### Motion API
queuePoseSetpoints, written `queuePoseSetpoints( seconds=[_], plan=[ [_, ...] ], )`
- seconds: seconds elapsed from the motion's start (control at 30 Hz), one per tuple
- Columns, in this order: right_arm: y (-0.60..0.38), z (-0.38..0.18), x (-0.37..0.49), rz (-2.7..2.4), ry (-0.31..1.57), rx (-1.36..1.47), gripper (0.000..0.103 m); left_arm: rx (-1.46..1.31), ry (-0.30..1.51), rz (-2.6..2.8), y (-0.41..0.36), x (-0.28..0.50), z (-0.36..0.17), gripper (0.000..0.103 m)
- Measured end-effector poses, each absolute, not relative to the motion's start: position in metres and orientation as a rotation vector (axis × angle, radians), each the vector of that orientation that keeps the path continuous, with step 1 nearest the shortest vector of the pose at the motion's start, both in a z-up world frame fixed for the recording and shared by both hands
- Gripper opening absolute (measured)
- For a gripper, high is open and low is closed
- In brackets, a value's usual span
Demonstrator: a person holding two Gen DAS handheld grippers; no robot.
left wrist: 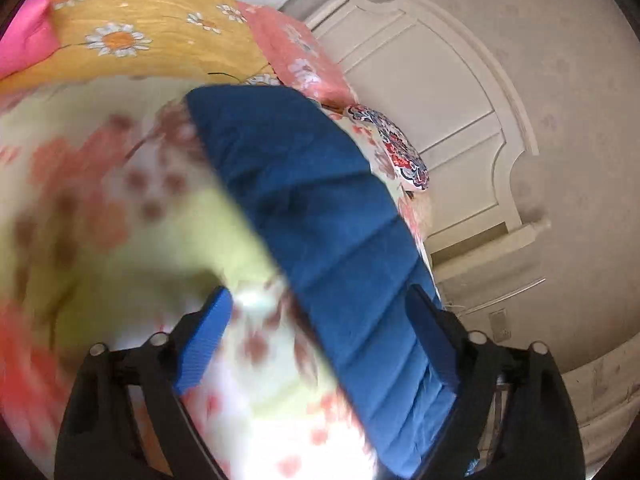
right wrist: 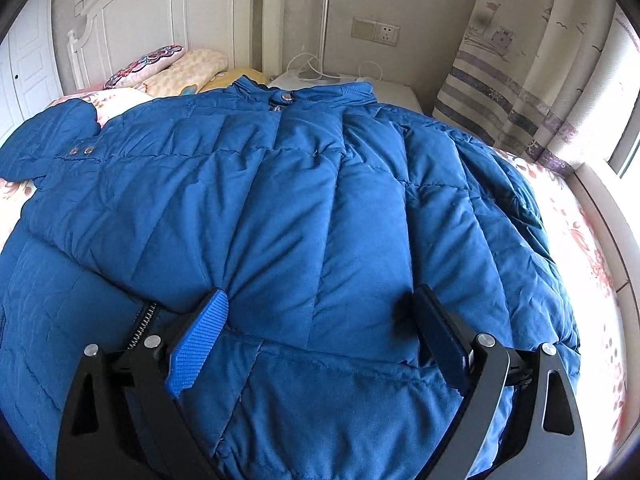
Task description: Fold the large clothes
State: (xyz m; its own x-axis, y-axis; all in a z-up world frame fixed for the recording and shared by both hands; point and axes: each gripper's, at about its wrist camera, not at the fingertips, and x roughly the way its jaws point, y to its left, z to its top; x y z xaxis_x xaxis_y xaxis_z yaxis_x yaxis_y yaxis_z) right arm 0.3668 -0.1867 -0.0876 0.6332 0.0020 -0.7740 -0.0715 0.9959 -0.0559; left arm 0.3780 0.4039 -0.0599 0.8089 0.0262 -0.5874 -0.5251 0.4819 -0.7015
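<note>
A large blue quilted puffer jacket [right wrist: 304, 200] lies spread front-up on the bed, collar toward the headboard, one sleeve folded across at the left. My right gripper [right wrist: 320, 328] is open, its fingers resting low over the jacket's lower front. In the blurred left wrist view, a blue part of the jacket [left wrist: 320, 208] runs diagonally over the floral sheet. My left gripper [left wrist: 320, 332] is open above the jacket's edge and the sheet, holding nothing.
The bed has a floral sheet [left wrist: 80, 184], a yellow daisy quilt [left wrist: 140, 32] and pillows [right wrist: 168, 68] by the white headboard [right wrist: 160, 12]. A white nightstand [right wrist: 360, 84] with a lamp pole stands behind. A curtain [right wrist: 520, 60] and window ledge line the right side.
</note>
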Motion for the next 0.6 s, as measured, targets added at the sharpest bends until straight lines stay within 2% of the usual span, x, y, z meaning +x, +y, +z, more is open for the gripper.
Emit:
queuePoseSetpoints(
  seconds=[0.07, 0.1, 0.13, 0.27, 0.4, 0.5, 0.6],
  plan=[
    [-0.187, -0.088, 0.367, 0.045, 0.883, -0.080, 0.089, -1.035, 0.580, 0.332, 0.412, 0.392, -0.062, 0.053],
    [-0.187, -0.088, 0.366, 0.047, 0.881, -0.076, 0.089, -1.042, 0.602, 0.311, 0.410, 0.401, -0.066, 0.022],
    [-0.188, -0.087, 0.366, 0.049, 0.880, -0.073, 0.089, -1.030, 0.635, 0.311, 0.406, 0.407, -0.066, 0.005],
    [-0.195, -0.084, 0.362, 0.065, 0.850, -0.015, 0.084, -0.805, 0.473, 0.255, 0.347, 0.396, -0.018, 0.003],
    [-0.221, -0.076, 0.353, 0.056, 0.777, 0.149, 0.080, -0.685, 0.365, 0.017, 0.246, 0.383, 0.032, 0.003],
    [-0.250, -0.072, 0.343, 0.032, 0.697, 0.309, 0.081, -0.558, 0.388, -0.267, 0.135, 0.384, 0.054, 0.003],
    [-0.272, -0.070, 0.334, -0.001, 0.630, 0.428, 0.081, -0.434, 0.472, -0.448, 0.043, 0.382, 0.044, 0.003]
  ],
)
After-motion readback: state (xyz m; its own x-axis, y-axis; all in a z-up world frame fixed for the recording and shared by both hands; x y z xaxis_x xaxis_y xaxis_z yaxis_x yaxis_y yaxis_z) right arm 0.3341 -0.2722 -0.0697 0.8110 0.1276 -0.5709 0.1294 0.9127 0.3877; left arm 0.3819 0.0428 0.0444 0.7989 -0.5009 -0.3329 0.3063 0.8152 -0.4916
